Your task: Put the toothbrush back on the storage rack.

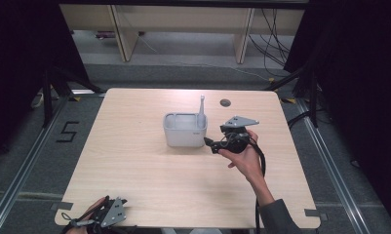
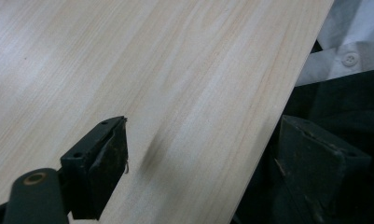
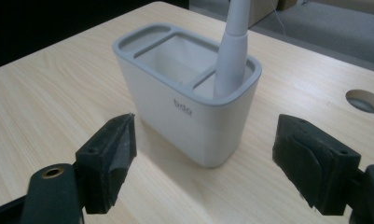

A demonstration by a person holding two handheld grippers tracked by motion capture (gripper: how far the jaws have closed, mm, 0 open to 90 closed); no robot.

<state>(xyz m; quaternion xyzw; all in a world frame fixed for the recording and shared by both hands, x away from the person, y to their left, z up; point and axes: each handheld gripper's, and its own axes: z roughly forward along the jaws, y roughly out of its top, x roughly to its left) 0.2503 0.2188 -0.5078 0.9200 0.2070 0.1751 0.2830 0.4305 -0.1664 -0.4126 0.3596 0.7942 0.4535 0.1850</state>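
White holder with upright toothbrush in its right-end compartment was recorded mid-counter — right claw spread, empty, just beside that end; left claw spread, well apart at the near edge.

The table is pale wood with rounded corners and a round hole near its far edge. It stands on grey floor, where a black "5" is marked to the left and metal rails run along both sides. Beyond it stand pale desk legs, loose black cables hang at the far right, and dark curtains close in on either side.
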